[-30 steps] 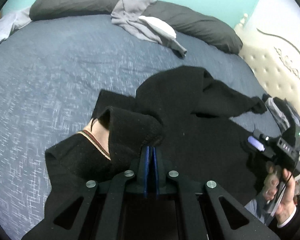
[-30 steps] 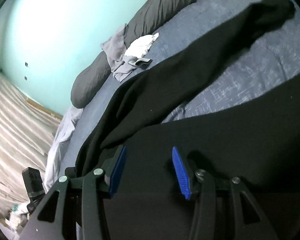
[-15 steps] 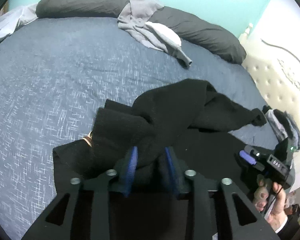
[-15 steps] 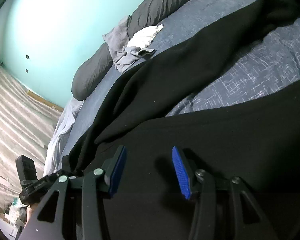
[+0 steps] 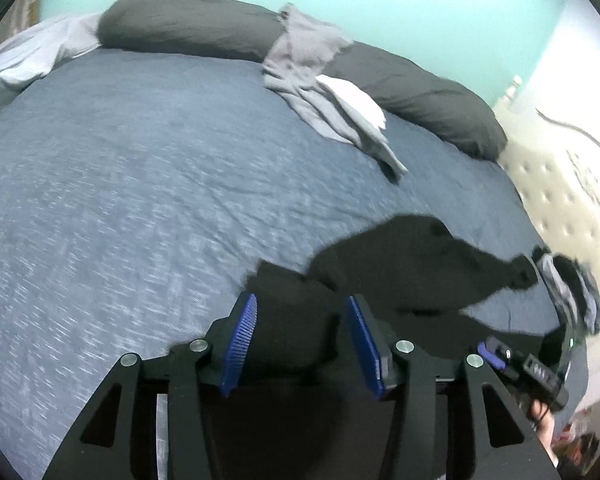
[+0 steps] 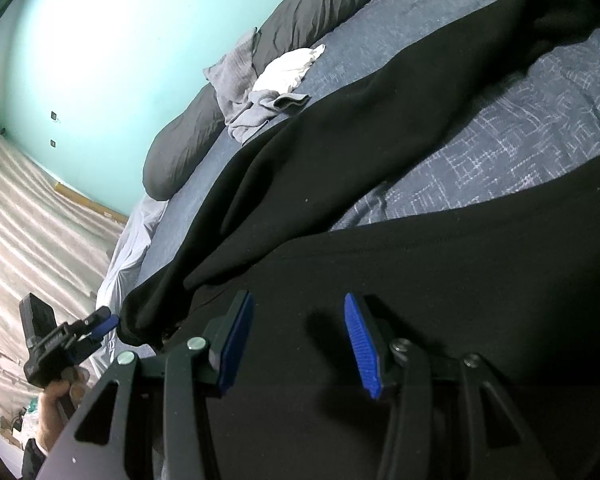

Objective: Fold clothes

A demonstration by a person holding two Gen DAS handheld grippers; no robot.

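Note:
A black sweater (image 5: pixel 400 268) lies on the blue bedspread (image 5: pixel 140 200). In the left wrist view my left gripper (image 5: pixel 302 340) stands open above the sweater's near edge, its blue pads (image 5: pixel 240 340) apart, dark cloth behind them. In the right wrist view the sweater (image 6: pixel 380 128) stretches one long sleeve toward the upper right, and its body fills the lower part. My right gripper (image 6: pixel 300 340) hangs open over that body with nothing between its pads. The right gripper (image 5: pixel 528 368) shows at the lower right of the left wrist view, held by a hand.
Dark grey pillows (image 5: pixel 188 20) line the far side of the bed, with a grey garment (image 5: pixel 312 72) and a white cloth (image 5: pixel 356 96) heaped on them. A cream tufted headboard (image 5: pixel 560 184) stands at the right. Folded clothes (image 5: pixel 572 292) sit near it.
My left gripper opened and let go of the sweater's fold, then pulled back and up. The fold dropped onto the bed. The right gripper stayed open and barely shifted.

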